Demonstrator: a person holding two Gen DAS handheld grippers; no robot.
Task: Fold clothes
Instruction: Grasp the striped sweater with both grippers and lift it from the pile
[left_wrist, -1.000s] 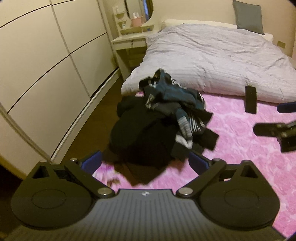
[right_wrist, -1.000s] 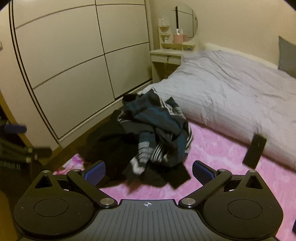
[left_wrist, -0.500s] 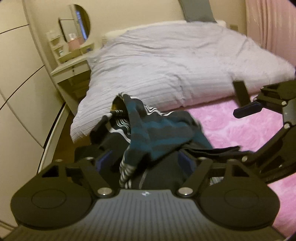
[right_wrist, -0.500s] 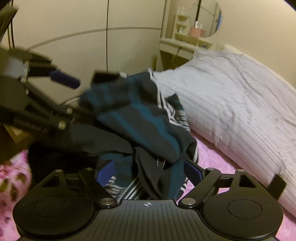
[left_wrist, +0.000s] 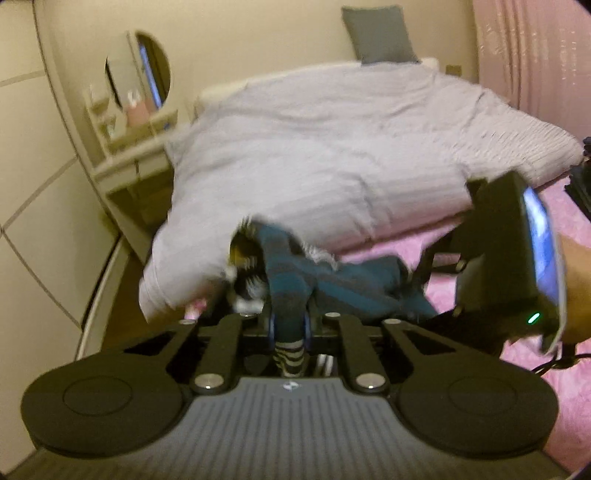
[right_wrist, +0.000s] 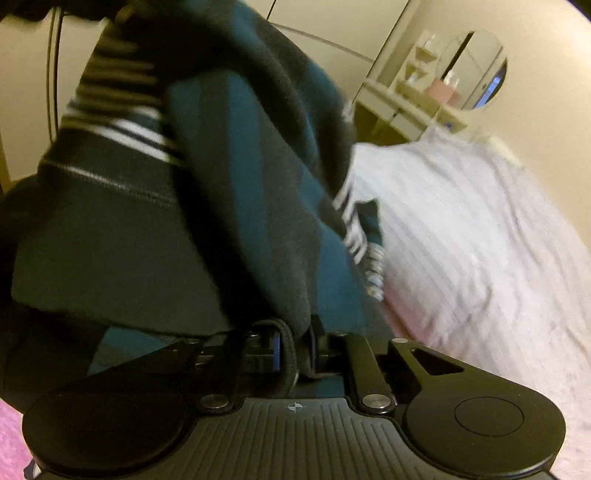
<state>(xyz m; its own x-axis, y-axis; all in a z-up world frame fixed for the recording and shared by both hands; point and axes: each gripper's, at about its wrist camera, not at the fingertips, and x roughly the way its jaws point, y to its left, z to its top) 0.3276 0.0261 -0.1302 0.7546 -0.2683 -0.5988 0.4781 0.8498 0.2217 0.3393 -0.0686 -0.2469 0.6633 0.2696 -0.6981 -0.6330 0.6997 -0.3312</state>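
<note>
A teal and dark grey striped sweater (left_wrist: 332, 284) with white-striped trim lies bunched on the pink rug. My left gripper (left_wrist: 289, 323) has its jaws closing, and its pads press on a fold of the sweater, whose striped cuff hangs below them. In the right wrist view the same sweater (right_wrist: 207, 177) fills most of the picture. The jaws of my right gripper (right_wrist: 295, 347) are closing too, pinching a thick dark hem. The right gripper's body with its lit phone (left_wrist: 517, 258) shows at the right of the left wrist view. The rest of the clothes pile is hidden.
A bed with a pale lilac duvet (left_wrist: 332, 155) lies behind the sweater, with a grey pillow (left_wrist: 380, 33) at its head. A white dresser with a round mirror (left_wrist: 140, 96) stands at the left, next to cream wardrobe doors (left_wrist: 33, 184). The pink rug (left_wrist: 576, 236) spreads to the right.
Both grippers came down onto the clothes pile and closed from wide open onto the striped sweater. The right gripper has come in close beside the left one.
</note>
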